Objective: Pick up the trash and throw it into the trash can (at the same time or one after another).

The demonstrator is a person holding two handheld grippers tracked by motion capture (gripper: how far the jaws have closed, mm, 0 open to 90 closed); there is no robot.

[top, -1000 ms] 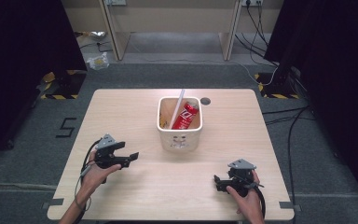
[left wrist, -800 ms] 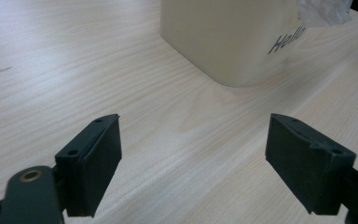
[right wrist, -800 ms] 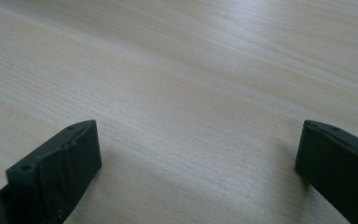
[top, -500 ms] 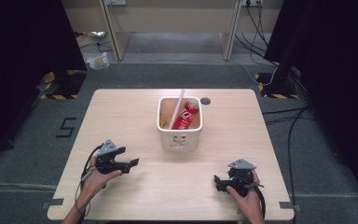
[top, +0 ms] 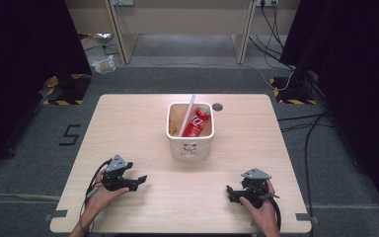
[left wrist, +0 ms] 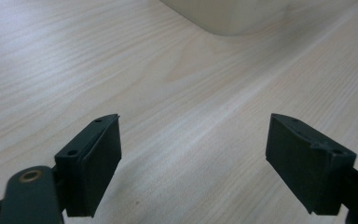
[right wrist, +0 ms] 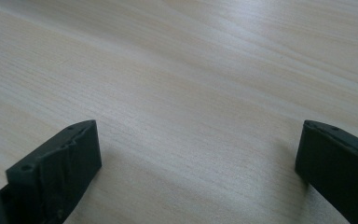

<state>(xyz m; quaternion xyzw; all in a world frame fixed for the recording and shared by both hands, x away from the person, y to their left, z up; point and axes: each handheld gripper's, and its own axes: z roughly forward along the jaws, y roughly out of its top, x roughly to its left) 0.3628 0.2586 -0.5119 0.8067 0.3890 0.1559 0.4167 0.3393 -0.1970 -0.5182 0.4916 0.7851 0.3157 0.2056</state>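
Two claws sit low on the desk (top: 128,113), both on the near side of the white tub (top: 190,132), and both hold nothing. The left claw (top: 139,178) is spread wide, its jaws well apart over bare wood in the left gripper view, with the tub's (left wrist: 242,16) pale wall showing just ahead at the top. The right claw (top: 231,190) is just as wide open, nothing but wood grain between its jaws in the right gripper view.

Inside the tub, a red can (top: 196,123) leans tilted against the far right part, and a white stick (top: 187,114) slants up and out past the far rim. Those look like the things to go for, and neither is touched yet.

My read: this is the approach, barely begun. To do it well, lift a claw above the tub's rim before moving in, so a jaw doesn't knock the near wall and shove the tub. Come down over the can with the jaws either side of its body, matching its tilt, and close only once both jaws are clear of the stick. The other claw could steady the tub's rim.
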